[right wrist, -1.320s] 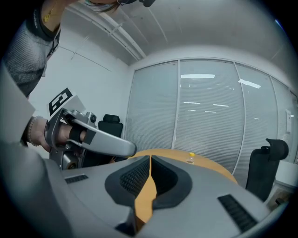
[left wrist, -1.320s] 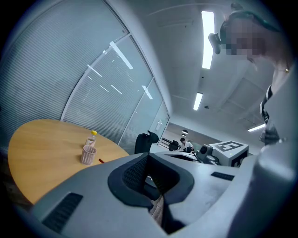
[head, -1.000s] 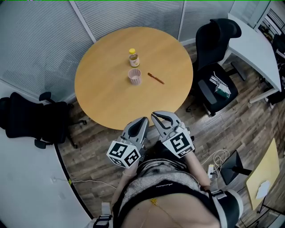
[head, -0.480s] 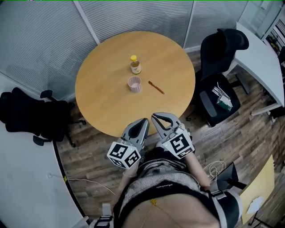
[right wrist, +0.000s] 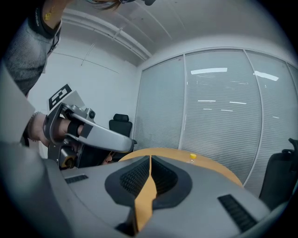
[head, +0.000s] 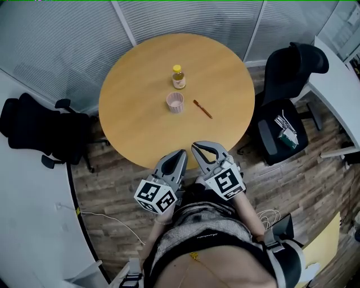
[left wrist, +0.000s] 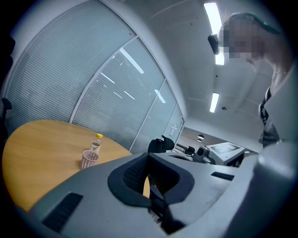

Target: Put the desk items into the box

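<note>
Left gripper (head: 180, 153) and right gripper (head: 196, 148): jaws pressed together, nothing between them, positioned just beyond the round table's (head: 140, 112) 6 o'clock edge. Near the table centre stands a pink cup (head: 175, 102), with a yellow-capped bottle (head: 179, 77) at its 12 o'clock and a brown pen (head: 202, 109) at its 4 o'clock.

Ahead of you stands a round wooden table (head: 140, 129) on a dark plank floor (head: 315, 180). Behind it, glass partition walls (head: 185, 17) with closed horizontal blinds run across the room, split by pale frames. To your right a black office chair (head: 301, 59) sits near a white desk (head: 340, 84). To your left a second black chair (head: 34, 132) stands beside a white surface (head: 28, 225), with a thin cable (head: 101, 216) trailing over the planks nearby. Overhead, long ceiling lights (left wrist: 213, 18) glow.
</note>
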### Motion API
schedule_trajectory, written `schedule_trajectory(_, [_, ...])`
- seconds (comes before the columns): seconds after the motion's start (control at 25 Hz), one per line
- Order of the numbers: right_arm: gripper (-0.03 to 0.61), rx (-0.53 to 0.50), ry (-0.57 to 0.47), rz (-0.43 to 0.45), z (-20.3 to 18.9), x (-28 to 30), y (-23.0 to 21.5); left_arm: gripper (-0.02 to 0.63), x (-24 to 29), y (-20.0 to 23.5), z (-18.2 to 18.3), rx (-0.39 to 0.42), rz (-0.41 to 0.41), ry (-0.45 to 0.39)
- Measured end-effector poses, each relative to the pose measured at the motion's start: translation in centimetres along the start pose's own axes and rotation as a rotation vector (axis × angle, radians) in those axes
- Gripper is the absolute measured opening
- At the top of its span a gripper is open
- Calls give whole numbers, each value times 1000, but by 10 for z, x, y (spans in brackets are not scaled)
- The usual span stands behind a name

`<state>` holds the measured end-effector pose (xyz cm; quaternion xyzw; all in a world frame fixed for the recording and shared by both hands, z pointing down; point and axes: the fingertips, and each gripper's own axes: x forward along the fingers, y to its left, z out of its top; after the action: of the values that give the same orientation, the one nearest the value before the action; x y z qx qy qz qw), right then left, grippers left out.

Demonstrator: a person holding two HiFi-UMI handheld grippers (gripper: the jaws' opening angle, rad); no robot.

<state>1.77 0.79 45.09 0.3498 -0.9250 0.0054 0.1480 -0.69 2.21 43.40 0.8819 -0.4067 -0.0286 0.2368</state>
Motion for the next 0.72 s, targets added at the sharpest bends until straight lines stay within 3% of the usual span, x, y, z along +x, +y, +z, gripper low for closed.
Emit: schedule_trajectory(0.72, [25, 35, 20, -65, 1, 18, -17, 2, 10, 29, 14, 3, -25, 33])
